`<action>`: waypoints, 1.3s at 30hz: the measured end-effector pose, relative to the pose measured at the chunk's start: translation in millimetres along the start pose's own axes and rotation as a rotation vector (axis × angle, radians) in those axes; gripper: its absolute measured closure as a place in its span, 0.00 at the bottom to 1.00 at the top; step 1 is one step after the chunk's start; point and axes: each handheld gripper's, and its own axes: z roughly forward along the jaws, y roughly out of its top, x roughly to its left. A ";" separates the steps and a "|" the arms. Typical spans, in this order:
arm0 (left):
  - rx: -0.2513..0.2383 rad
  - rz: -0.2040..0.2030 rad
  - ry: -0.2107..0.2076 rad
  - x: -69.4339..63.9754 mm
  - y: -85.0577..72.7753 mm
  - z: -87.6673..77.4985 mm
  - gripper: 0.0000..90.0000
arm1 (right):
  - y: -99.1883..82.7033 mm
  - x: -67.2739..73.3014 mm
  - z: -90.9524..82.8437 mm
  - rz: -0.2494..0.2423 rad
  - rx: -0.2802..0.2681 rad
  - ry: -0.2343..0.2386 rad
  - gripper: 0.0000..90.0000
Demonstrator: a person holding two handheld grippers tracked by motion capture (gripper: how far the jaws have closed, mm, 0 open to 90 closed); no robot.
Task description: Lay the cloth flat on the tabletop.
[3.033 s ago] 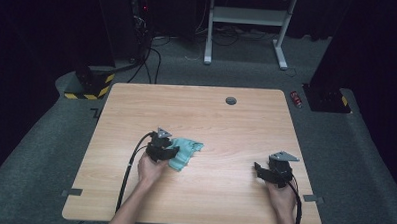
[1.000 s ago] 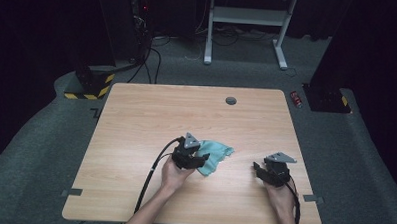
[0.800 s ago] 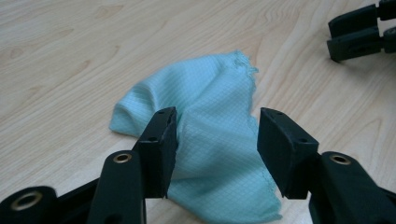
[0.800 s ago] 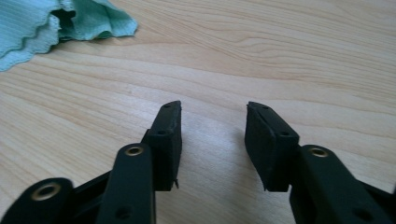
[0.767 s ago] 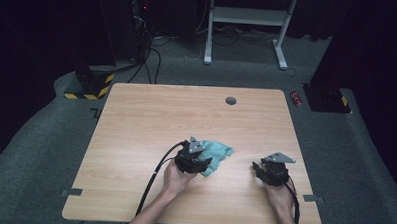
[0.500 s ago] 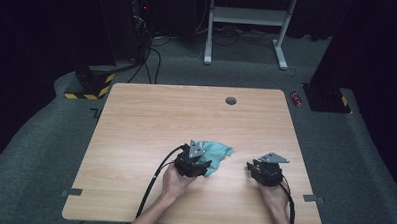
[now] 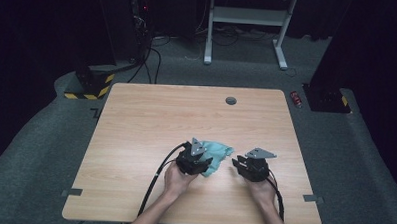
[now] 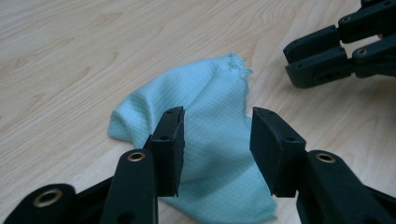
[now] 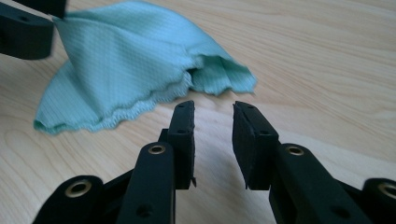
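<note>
Cloth: we see the teal cloth (image 7: 216, 155) crumpled on the desk (image 7: 136, 120), near its front edge.
Left hand-held gripper (image 8: 217, 140): jaws apart over the cloth, just been closing.
Right hand-held gripper (image 9: 213, 122): narrow gap, nothing between, beside the cloth's edge.

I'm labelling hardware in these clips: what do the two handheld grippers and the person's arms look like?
Both the left gripper and right gripper are matte black, with flat rectangular pads, brass-coloured pivot pins, a grey three-cornered plate on top and a trailing black cable. The forearms are bare, no sleeves.

Wooden table (image 7: 151, 125) with round grommet (image 7: 231, 100); red can (image 7: 297, 98) on grey carpet (image 7: 40, 136).
</note>
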 end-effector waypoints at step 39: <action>0.046 0.000 -0.062 15.8 2.8 22.8 0.74 | 18.4 12.6 31.2 -0.092 0.050 0.084 1.00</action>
